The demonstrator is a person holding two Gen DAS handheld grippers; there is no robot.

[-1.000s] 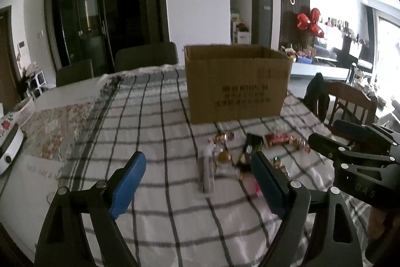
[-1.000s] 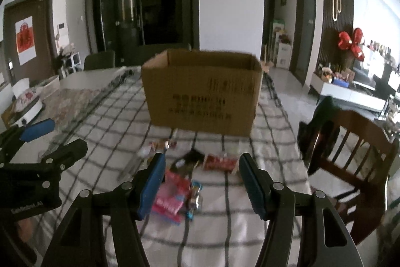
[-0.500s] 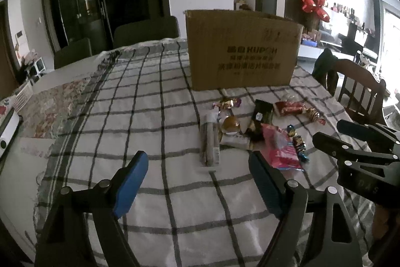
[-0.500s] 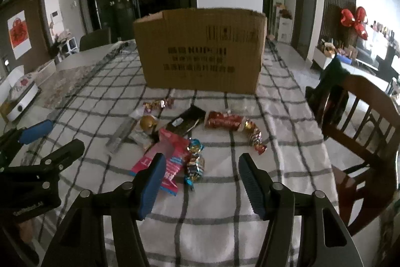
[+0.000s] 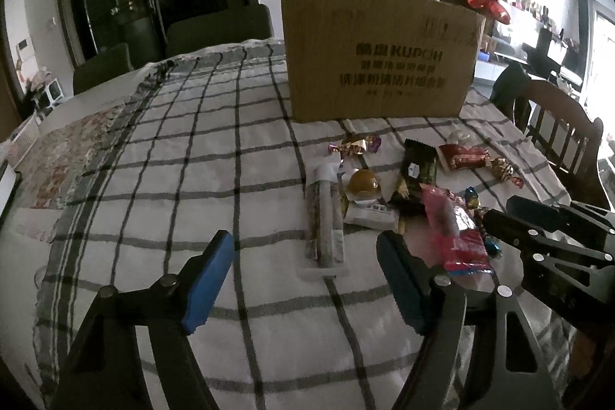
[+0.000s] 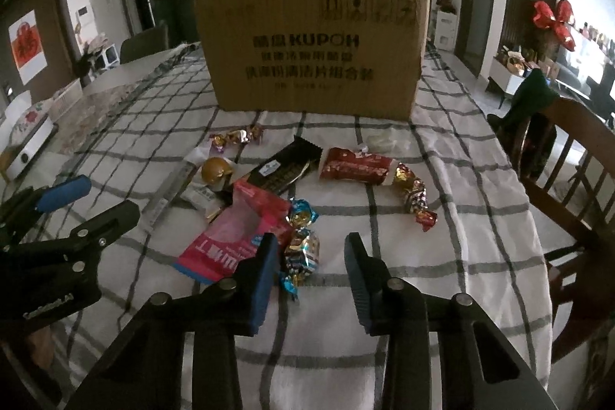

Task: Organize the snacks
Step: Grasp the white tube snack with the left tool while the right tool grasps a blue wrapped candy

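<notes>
A brown cardboard box [image 5: 378,54] [image 6: 313,48] stands on the checked tablecloth. In front of it lies a heap of snacks: a long grey stick pack [image 5: 324,221], a gold ball [image 5: 363,184] [image 6: 215,170], a black bar [image 5: 417,175] [image 6: 284,170], a pink packet [image 5: 453,229] [image 6: 234,237], a red packet [image 6: 355,170] and wrapped candies [image 6: 301,248]. My left gripper [image 5: 307,275] is open and empty, just short of the stick pack. My right gripper [image 6: 309,271] is open and empty, just short of the blue-wrapped candies.
A wooden chair [image 6: 569,156] with dark cloth on it stands at the table's right edge. A floral mat [image 5: 57,160] lies on the left part of the table. Dark chairs [image 5: 219,29] stand behind the table.
Both grippers have moved forward and lower toward the snack heap, which now looks larger and nearer. Both stay open.
</notes>
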